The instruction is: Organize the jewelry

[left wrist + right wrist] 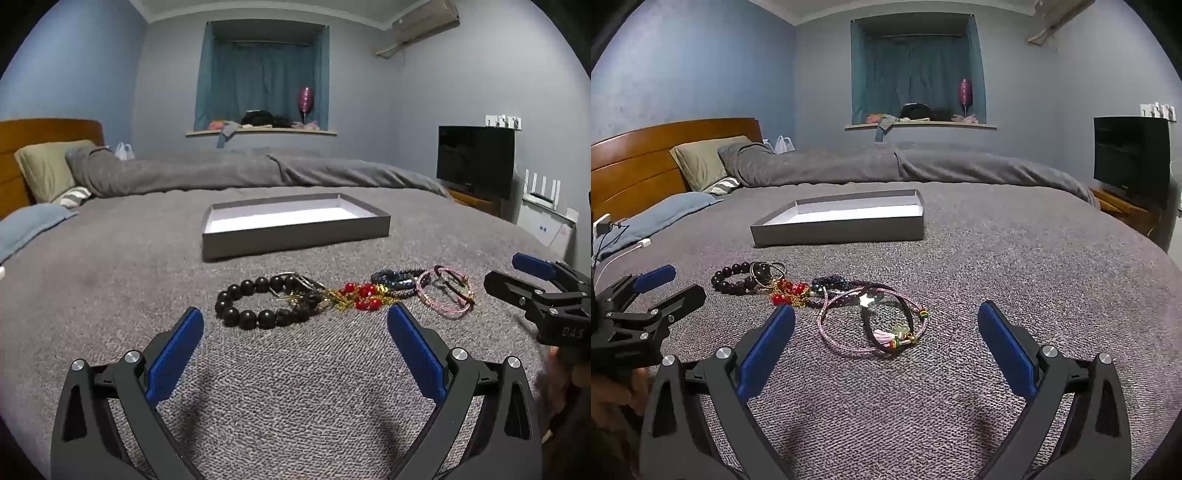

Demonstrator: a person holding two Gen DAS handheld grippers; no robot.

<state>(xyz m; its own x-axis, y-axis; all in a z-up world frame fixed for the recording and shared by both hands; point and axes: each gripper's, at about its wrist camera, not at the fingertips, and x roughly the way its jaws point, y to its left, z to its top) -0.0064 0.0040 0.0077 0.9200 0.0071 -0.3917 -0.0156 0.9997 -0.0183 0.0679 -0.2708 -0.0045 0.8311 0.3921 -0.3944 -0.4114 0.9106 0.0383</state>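
A wide bed covered in grey woven fabric (110, 280) carried a shallow grey cardboard tray (295, 236), a row of tangled bead and cord bracelets (343, 295), and pillows (48, 170).

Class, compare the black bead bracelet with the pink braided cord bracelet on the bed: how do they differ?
The black bead bracelet is a ring of large round dark beads; the pink cord bracelet is a thin braided loop. The bead bracelet lies at the left end of the row, the cord bracelet at the right. Both lie flat on the grey blanket, outside the box.
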